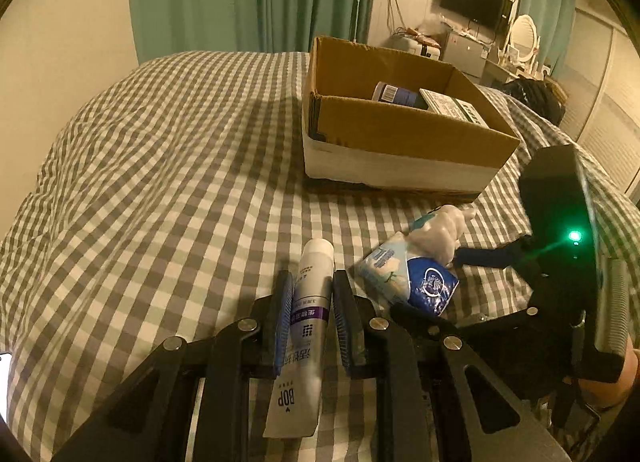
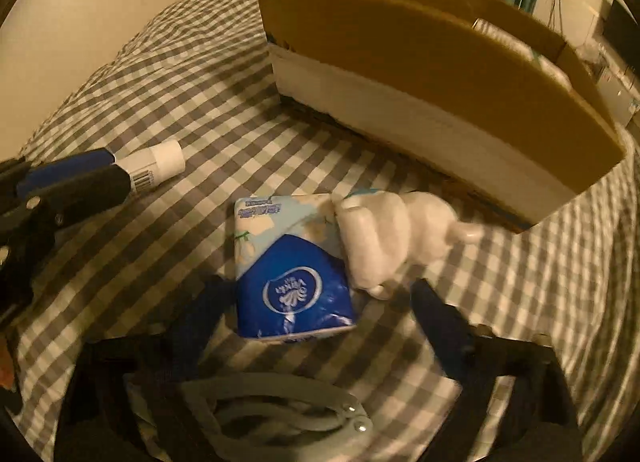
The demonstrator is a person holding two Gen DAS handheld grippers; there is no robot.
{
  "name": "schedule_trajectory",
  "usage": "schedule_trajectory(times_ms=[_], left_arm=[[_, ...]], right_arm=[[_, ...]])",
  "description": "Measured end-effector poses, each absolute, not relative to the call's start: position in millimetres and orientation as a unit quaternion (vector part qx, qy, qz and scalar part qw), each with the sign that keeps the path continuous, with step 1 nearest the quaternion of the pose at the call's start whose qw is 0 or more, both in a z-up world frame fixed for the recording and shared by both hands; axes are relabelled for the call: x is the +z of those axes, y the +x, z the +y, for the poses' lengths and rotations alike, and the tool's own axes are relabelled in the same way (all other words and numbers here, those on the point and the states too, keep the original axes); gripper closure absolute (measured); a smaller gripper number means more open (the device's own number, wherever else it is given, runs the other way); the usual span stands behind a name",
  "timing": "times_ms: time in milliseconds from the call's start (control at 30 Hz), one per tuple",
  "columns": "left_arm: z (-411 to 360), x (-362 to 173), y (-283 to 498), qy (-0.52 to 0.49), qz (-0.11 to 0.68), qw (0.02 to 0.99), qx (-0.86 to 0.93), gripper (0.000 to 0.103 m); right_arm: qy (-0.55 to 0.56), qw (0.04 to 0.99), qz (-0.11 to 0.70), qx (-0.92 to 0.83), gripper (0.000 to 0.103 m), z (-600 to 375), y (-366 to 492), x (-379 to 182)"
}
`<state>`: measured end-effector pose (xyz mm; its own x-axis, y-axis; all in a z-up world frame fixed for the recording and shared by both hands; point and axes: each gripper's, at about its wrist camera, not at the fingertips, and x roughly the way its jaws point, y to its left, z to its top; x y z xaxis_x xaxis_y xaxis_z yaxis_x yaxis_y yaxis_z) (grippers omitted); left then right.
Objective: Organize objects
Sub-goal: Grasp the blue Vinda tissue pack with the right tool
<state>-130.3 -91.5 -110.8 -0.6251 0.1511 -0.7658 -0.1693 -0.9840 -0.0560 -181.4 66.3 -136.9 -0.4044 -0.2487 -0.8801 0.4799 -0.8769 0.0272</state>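
The jaws of the left gripper [image 1: 308, 322] are clenched on a white squeeze tube with a purple band and a white cap [image 1: 306, 326], blue pads pressed to both of its sides; the tube lies on the grey-and-white checked bed cover [image 1: 160, 181], cap pointing away from the camera. The jaws of the right gripper [image 2: 320, 310] stand wide apart, released, on either side of a blue-and-white soft pack of tissues [image 2: 288, 262] lying on the bed. Touching that pack's far right corner is a white crinkled plastic pouch [image 2: 392, 238]. Just beyond both lies an open brown cardboard box with a white lower band [image 1: 400, 165]. Inside it the left wrist view shows a dark blue labelled jar [image 1: 394, 93] on its side beside a white and green carton [image 1: 452, 105].
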Motion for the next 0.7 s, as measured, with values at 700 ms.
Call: schedule_trajectory(times_ms=[700], left_arm=[[-85, -94, -124, -0.415, 0.007, 0.092, 0.905, 0.083]], right_arm=[[0.458, 0.208, 0.082, -0.86, 0.054, 112, -153, -62]])
